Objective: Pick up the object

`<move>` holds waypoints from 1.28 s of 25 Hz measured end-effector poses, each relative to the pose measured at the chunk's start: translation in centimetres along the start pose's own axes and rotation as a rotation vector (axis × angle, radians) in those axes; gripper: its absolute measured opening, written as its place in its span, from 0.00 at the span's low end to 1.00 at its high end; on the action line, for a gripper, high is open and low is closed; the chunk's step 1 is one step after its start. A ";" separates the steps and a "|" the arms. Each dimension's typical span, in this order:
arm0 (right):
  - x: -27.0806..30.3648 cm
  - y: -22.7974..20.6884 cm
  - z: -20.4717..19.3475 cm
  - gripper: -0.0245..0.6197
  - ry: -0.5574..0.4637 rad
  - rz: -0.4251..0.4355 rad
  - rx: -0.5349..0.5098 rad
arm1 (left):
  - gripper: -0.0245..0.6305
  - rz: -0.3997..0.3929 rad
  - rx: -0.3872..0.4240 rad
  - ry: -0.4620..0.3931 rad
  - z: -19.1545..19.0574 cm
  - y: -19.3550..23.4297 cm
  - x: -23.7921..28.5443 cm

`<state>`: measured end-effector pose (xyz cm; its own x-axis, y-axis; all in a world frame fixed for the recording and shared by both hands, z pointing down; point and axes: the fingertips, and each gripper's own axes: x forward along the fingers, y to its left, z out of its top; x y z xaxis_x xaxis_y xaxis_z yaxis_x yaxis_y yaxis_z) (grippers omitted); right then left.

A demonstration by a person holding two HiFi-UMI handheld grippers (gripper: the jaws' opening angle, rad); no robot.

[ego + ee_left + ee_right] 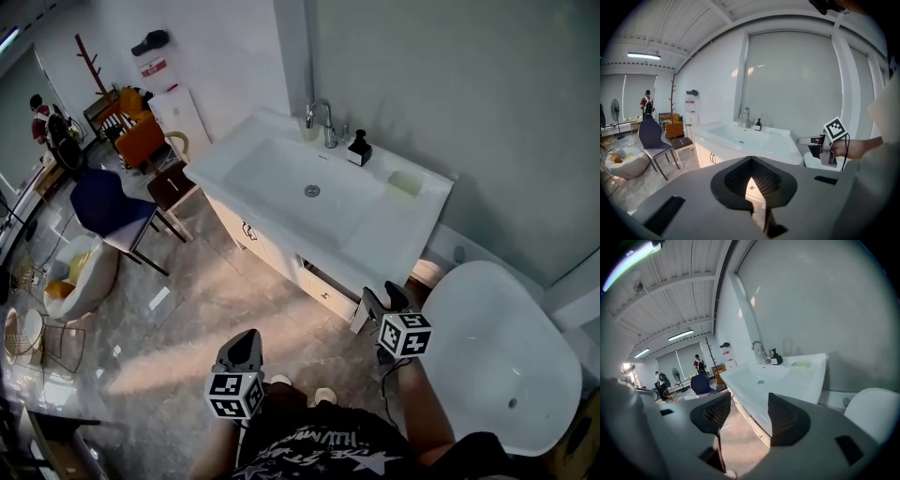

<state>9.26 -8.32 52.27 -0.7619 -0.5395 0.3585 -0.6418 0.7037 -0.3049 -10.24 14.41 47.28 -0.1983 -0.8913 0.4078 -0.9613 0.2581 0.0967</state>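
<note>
The right tool [382,298], jaws wide and empty, sits nearer than the closed, empty left tool [247,339] to the likely object — a green bar [405,183] far ahead on the sink surface's [394,234] right end.

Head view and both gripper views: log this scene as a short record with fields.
setting: bathroom corner with a white vanity and a white tub to its right
on vanity: faucet, black dispenser bottle, pale green block
left tongs: shut, holding nothing, over the floor
right tongs: open, nothing between them, close to the vanity's front corner
other: blue chair left of the vanity
task state: nothing picked up yet
</note>
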 end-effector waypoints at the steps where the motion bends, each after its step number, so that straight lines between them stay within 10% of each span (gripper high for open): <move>1: 0.1 -0.6 0.1 0.43 -0.001 -0.009 0.003 | 0.06 -0.006 0.002 0.005 0.1 -0.1 0.8; 32: 15.8 -16.1 8.9 0.43 -0.019 -0.466 0.189 | 0.06 -0.493 0.172 0.110 14.1 0.0 39.1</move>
<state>6.81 -32.29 54.94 -0.3907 -0.7862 0.4787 -0.9176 0.2909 -0.2711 -20.73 -25.72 50.48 0.2975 -0.8447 0.4449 -0.9546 -0.2550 0.1541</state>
